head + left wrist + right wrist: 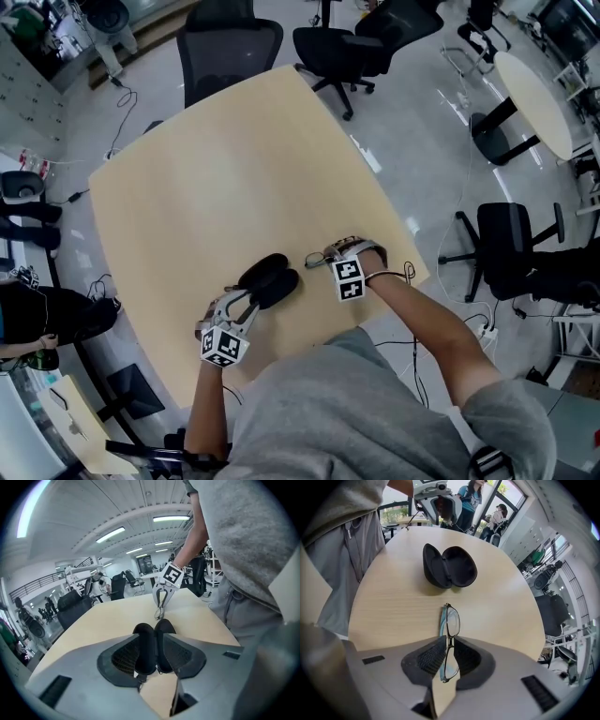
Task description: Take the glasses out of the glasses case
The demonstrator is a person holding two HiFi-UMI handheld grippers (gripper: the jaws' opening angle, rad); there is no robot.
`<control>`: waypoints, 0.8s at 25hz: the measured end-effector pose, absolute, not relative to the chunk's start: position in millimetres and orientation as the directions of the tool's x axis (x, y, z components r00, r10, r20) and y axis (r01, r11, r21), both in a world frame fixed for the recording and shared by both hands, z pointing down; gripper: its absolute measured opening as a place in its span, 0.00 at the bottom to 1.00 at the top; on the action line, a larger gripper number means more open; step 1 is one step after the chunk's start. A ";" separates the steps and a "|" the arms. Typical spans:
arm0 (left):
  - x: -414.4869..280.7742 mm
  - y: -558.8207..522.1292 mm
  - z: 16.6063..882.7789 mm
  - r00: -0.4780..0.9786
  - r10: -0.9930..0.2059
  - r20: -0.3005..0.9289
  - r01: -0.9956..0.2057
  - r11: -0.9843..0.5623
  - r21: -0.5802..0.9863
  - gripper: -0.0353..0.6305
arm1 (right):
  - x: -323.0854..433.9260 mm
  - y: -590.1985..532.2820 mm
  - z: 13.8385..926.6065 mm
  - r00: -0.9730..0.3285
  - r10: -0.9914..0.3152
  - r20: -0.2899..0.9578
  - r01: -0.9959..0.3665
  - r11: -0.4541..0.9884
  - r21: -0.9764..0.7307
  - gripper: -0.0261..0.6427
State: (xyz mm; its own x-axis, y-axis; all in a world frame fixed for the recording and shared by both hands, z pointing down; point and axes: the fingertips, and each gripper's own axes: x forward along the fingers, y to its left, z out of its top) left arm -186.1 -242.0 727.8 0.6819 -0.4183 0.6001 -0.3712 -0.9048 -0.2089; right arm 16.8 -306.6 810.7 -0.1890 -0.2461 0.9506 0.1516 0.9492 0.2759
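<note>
The black glasses case (268, 279) lies open on the light wooden table (216, 187), near its front edge; its two dark halves (450, 566) are spread apart and hold nothing. My left gripper (246, 302) points at the case's near end. Its jaws stand apart with the case (154, 641) between them, and the pads do not visibly squeeze it. To the right, my right gripper (319, 259) points steeply down, shut on the folded thin-framed glasses (451, 623) at the bridge. One lens sticks out past the fingertips, just above the tabletop. The left gripper view shows the right gripper (160, 613) beyond the case.
Black office chairs (230, 42) (356, 42) stand beyond the table's far edge, and another (511, 244) stands to the right. A round white table (534, 98) is at the far right. A person (37, 314) sits to the left. Cables lie on the floor.
</note>
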 end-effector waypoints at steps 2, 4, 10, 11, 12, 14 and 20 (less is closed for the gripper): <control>-190.6 -244.7 712.8 0.690 -0.460 0.559 -0.420 -0.883 -0.207 0.26 | 18.1 -305.5 805.8 -0.187 -0.263 0.946 0.133 0.948 0.290 0.09; -196.6 -247.9 694.4 0.694 -0.504 0.514 -0.469 -0.858 -0.208 0.26 | 19.4 -306.2 797.3 -0.187 -0.286 0.940 0.105 0.945 0.309 0.10; -214.2 -256.6 623.3 0.688 -0.629 0.363 -0.587 -0.776 -0.231 0.26 | 21.7 -307.5 756.1 -0.218 -0.379 0.899 -0.029 0.924 0.382 0.10; -216.0 -258.2 609.1 0.688 -0.645 0.333 -0.602 -0.763 -0.234 0.26 | 19.6 -308.2 743.3 -0.236 -0.403 0.884 -0.063 0.915 0.399 0.10; -218.0 -259.2 595.5 0.689 -0.660 0.301 -0.618 -0.751 -0.232 0.26 | 16.7 -308.6 729.1 -0.257 -0.426 0.867 -0.102 0.904 0.414 0.10; -221.4 -259.6 566.0 0.692 -0.689 0.213 -0.654 -0.724 -0.219 0.26 | 9.4 -306.8 697.9 -0.307 -0.470 0.828 -0.192 0.882 0.430 0.10; -228.9 -249.9 478.6 0.648 -0.762 -0.004 -0.758 -0.644 -0.105 0.19 | -16.6 -289.9 582.2 -0.537 -0.562 0.629 -0.498 0.813 0.302 0.05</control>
State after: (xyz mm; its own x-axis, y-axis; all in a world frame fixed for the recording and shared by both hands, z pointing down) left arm -228.9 -249.9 478.6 0.6481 -0.7615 -0.0043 -0.7576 -0.6442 -0.1048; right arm -16.6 -289.9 582.2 -0.5367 -0.5624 0.6290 -0.4979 0.8129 0.3021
